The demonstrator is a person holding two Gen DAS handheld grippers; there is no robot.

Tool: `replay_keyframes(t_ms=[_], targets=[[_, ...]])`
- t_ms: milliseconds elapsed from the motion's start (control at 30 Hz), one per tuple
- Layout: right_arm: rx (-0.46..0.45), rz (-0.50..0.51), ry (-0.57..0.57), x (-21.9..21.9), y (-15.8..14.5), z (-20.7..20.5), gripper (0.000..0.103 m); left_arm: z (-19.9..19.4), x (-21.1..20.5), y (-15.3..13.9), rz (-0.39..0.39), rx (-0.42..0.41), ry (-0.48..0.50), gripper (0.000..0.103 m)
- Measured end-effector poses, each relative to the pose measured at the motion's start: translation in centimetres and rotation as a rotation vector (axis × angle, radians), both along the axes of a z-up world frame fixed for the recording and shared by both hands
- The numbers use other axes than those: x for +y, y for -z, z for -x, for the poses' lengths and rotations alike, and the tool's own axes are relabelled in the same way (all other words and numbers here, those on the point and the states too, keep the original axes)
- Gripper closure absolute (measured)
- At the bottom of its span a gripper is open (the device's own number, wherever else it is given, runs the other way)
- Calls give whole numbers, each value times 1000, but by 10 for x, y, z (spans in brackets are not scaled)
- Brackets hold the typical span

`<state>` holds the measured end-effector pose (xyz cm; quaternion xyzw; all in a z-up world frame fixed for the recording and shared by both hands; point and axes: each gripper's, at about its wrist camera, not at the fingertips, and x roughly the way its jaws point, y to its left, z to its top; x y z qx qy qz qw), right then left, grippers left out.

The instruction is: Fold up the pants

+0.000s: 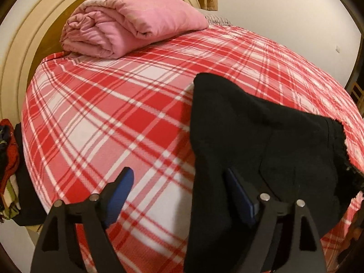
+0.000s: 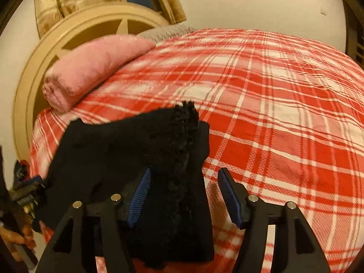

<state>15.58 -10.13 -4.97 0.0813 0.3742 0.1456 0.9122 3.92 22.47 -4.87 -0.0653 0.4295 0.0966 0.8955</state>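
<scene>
Black pants [image 1: 261,141] lie bunched on the near part of a red and white plaid bed cover [image 1: 113,113]. My left gripper [image 1: 179,182] is open; the cloth drapes over its right finger and the left finger is bare. In the right wrist view the pants [image 2: 136,150] have a frayed edge sticking up. My right gripper [image 2: 184,182] is open, with a fold of the pants lying between the fingers against the left pad [image 2: 141,195]. The left gripper [image 2: 27,195] shows at that view's left edge, under the cloth.
A folded pink duvet [image 1: 132,25] lies at the head of the bed by the cream headboard [image 1: 29,36]. A pile of dark and red clothes [image 1: 9,166] hangs at the bed's left side. The plaid cover [image 2: 284,113] stretches far to the right.
</scene>
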Motion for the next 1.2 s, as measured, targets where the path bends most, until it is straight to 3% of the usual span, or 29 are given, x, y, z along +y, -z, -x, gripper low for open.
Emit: replay_keyframes(t_ms=[167, 233, 267, 300, 367, 467, 600, 700, 867, 1100, 1200], targets=[[-205, 113, 117, 3, -34, 47, 41, 15, 2, -5, -52, 20, -25, 12], [-246, 139, 90, 12, -42, 56, 52, 22, 2, -9, -74, 16, -40, 12], [-257, 159, 59, 21, -44, 58, 66, 24, 2, -12, -85, 14, -45, 12], [-252, 167, 26, 28, -45, 58, 72, 26, 1, -14, -97, 13, -47, 12], [-230, 151, -30, 38, -42, 58, 78, 29, -2, -20, -131, 8, -51, 12], [-188, 159, -65, 49, -29, 55, 78, 35, -8, -34, -148, -41, -38, 12], [-82, 166, -69, 50, 2, 44, 78, 35, -24, -54, -105, -154, 19, 12], [-97, 170, -70, 49, 6, 48, 78, 28, -43, -60, -62, -200, 93, 12], [-119, 188, -68, 50, 12, 52, 78, 8, -71, -46, -38, -196, 177, 12], [-127, 178, -65, 46, 13, 53, 77, 0, -54, 0, -44, -53, 92, 12], [-131, 191, -67, 49, 13, 53, 76, 10, -45, 6, 22, -68, 75, 9]])
